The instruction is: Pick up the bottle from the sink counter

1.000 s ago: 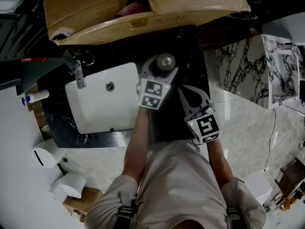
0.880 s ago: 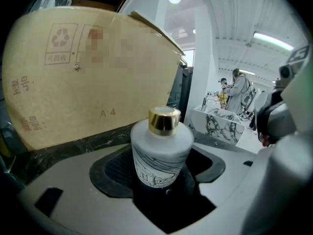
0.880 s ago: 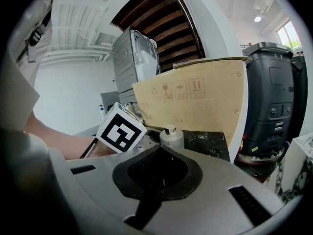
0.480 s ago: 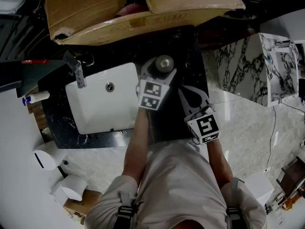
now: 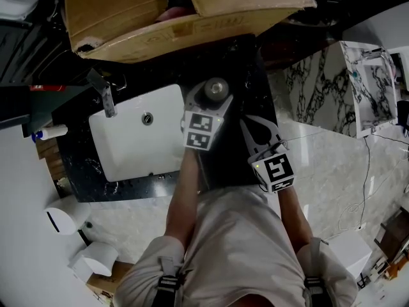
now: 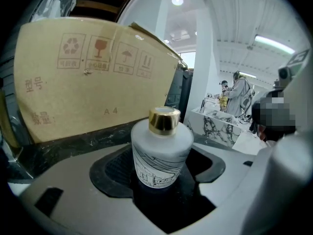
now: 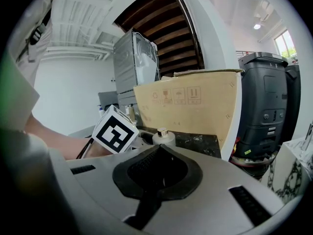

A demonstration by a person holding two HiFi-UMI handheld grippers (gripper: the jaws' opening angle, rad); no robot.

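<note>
bottle point(image 6: 160, 146) upright on the dark counter point(image 5: 246, 69), near the middle of the head view, gold cap up, long axis vertical. set squarely between the spread pads of the left gripper point(image 6: 161, 168) — sliver of gap on one side, so seemingly not clamped yet. right gripper point(image 5: 248, 123) just lower right, jaws pressed together, empty, farther off — only a squeeze and lift by the left needed.

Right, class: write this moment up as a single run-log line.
left gripper: fingers apart around bottle | bottle: upright, gold cap | right gripper: fingers together, empty
</note>
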